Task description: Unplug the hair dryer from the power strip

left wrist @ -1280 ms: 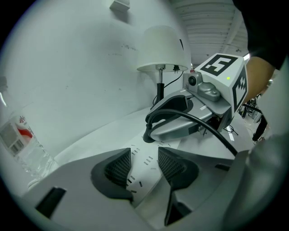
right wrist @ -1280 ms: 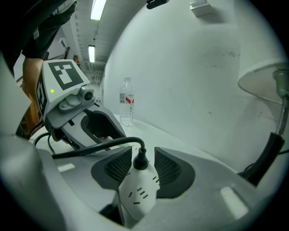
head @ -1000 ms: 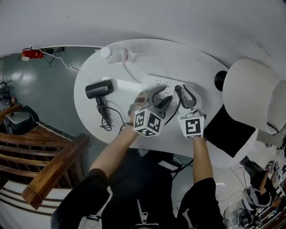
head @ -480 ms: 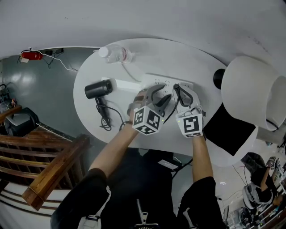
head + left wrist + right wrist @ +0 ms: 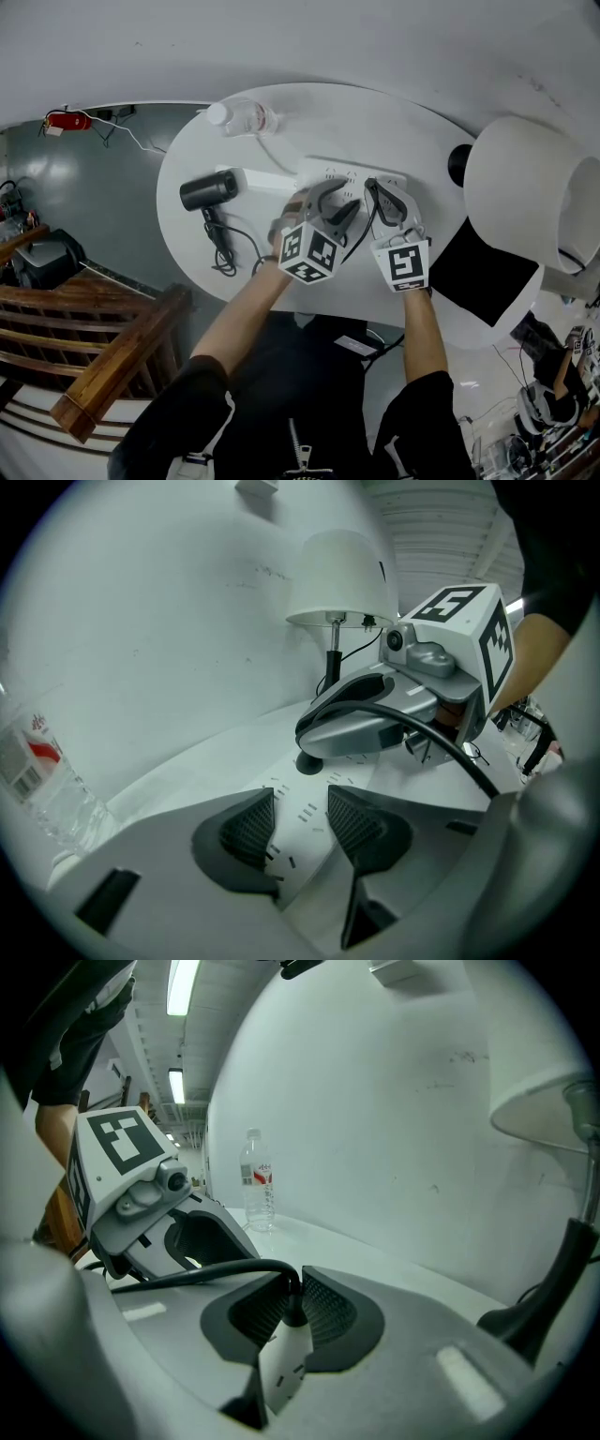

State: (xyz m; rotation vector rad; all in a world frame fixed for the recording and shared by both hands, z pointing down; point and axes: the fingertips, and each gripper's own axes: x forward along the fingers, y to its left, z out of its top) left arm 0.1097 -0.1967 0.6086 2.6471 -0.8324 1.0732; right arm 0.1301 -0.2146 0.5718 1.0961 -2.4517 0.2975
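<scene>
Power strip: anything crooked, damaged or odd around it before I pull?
Nothing stands out. The power strip lies flat on the table. The plug sits in it, with the right gripper jaws closing on it. The bottle stands upright.

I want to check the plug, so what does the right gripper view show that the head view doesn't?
Only the right gripper view: the black plug standing between the right gripper's closing jaws, its cord bending away to the left. Only the head view: the hair dryer lying on the round table. Both: the water bottle, the lamp, the power strip and the left gripper.
</scene>
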